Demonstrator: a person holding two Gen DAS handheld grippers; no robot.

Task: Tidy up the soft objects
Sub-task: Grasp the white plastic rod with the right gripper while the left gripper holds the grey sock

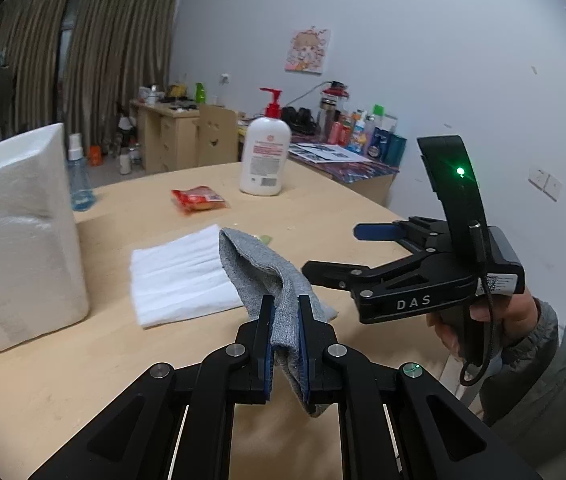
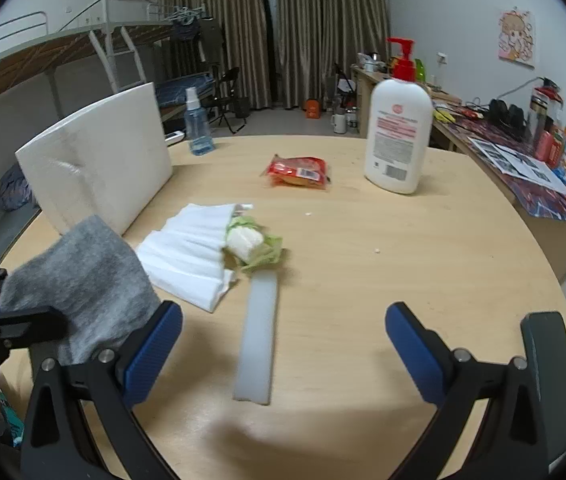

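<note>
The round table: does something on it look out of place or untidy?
Yes. A crumpled green-and-white wrapper lies against the folded white cloth, and small crumbs dot the table nearby.

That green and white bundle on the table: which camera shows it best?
The right wrist view. There the green and white bundle lies in the open beside the folded white cloth. In the left wrist view only a small green sliver peeks out behind the grey cloth held by the left tool.
</note>
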